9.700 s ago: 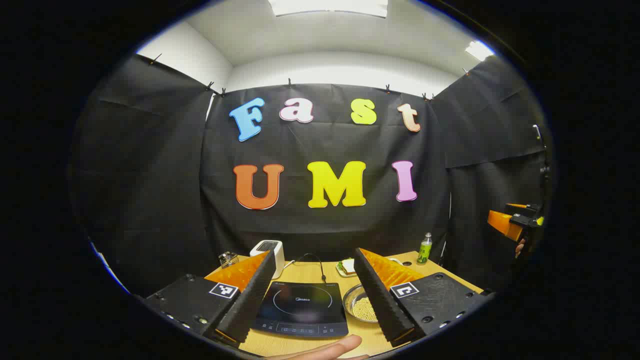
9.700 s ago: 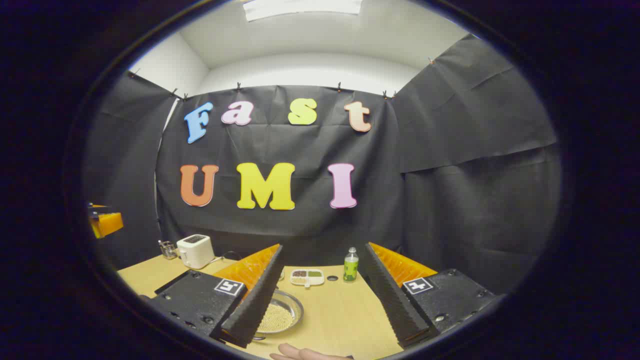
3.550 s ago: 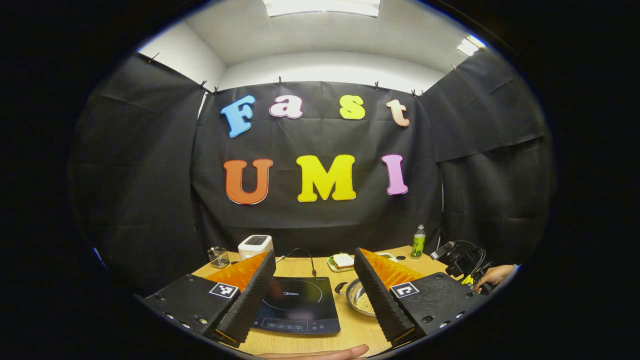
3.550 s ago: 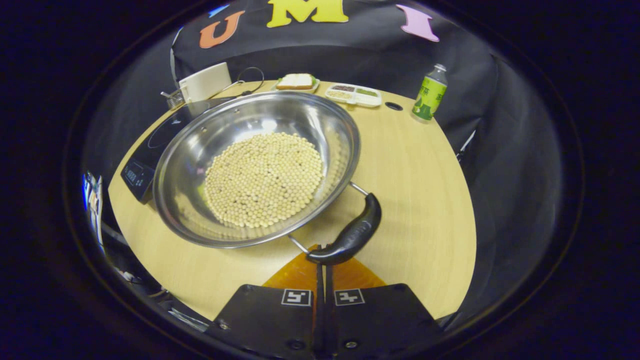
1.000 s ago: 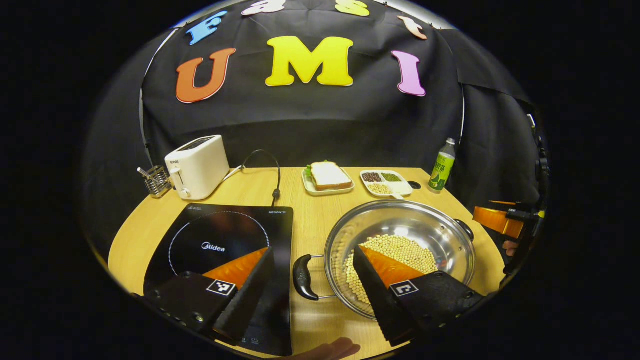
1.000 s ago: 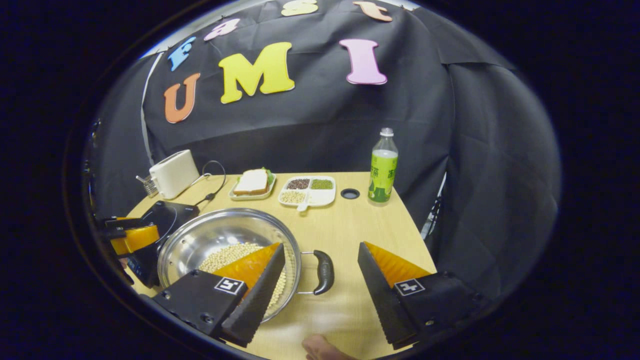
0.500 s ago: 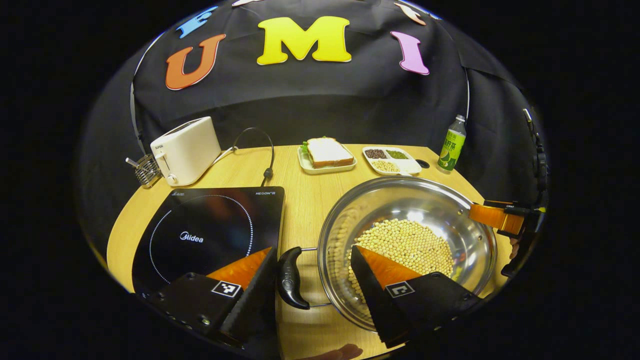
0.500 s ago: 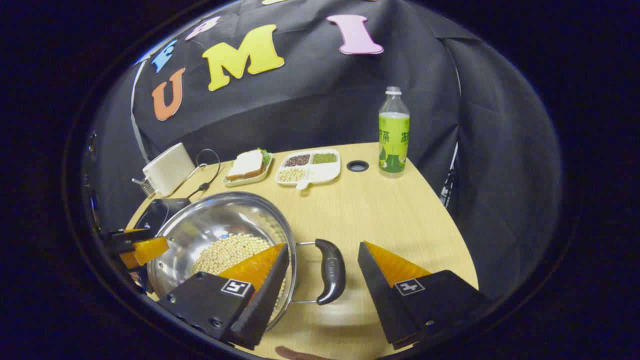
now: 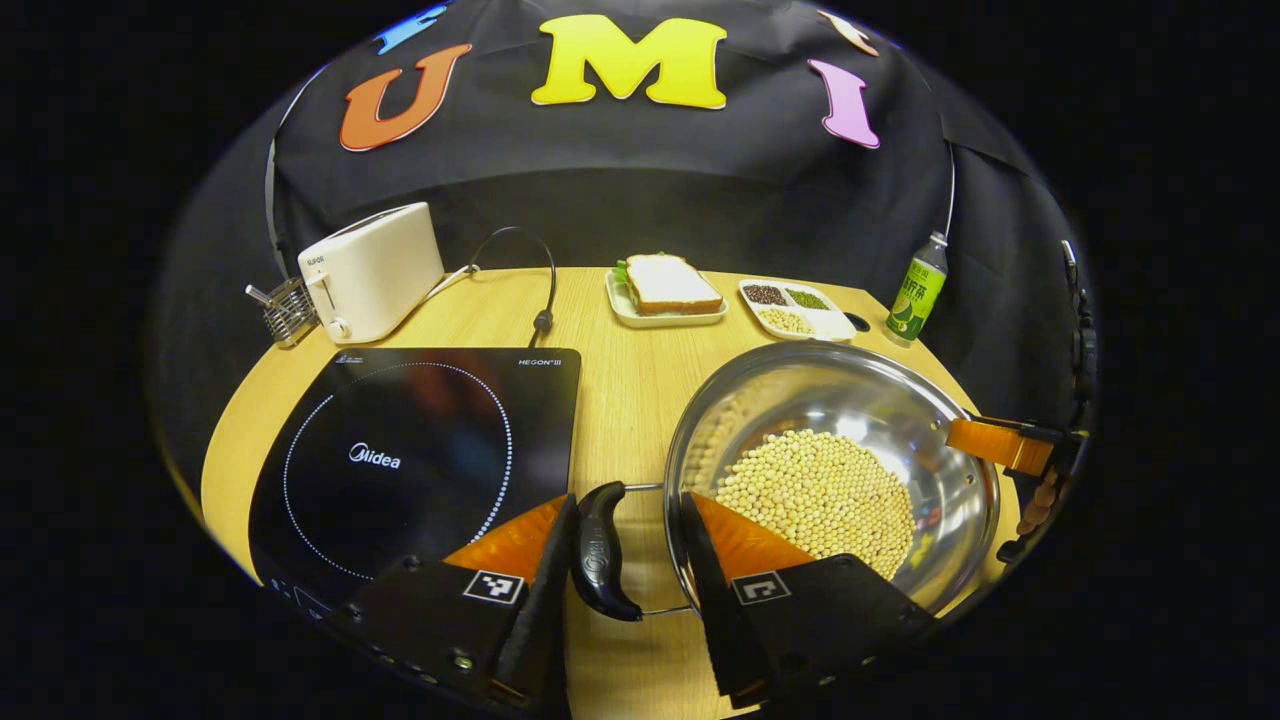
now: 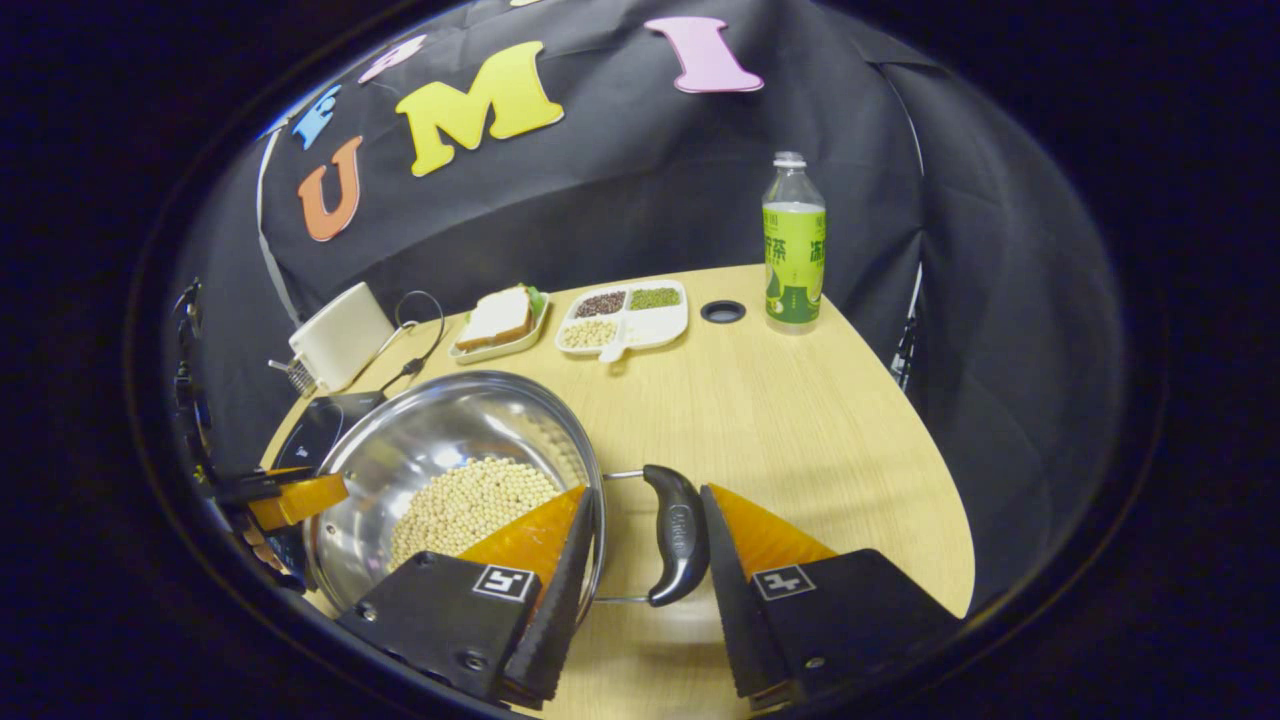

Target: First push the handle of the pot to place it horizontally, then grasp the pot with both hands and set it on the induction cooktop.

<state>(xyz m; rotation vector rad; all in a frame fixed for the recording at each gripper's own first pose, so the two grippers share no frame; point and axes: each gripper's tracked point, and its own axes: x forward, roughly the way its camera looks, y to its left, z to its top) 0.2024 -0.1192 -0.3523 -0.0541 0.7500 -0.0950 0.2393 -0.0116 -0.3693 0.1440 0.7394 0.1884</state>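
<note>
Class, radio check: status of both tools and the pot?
Left tool and right tool each astride a pot handle, not clamped. Cooktop bare.

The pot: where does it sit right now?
In the left gripper view the pot sits on the table, right of the cooktop, not on it, in front of the sandwich plate.

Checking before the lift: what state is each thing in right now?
Pot: on the table, holding beans, not yet on the cooktop.
Left handle: between the left gripper's fingers, which have a gap on one side.
Right handle: between the right gripper's fingers, a gap on one side.
Induction cooktop: bare.
Bottle: upright, capped.
</note>
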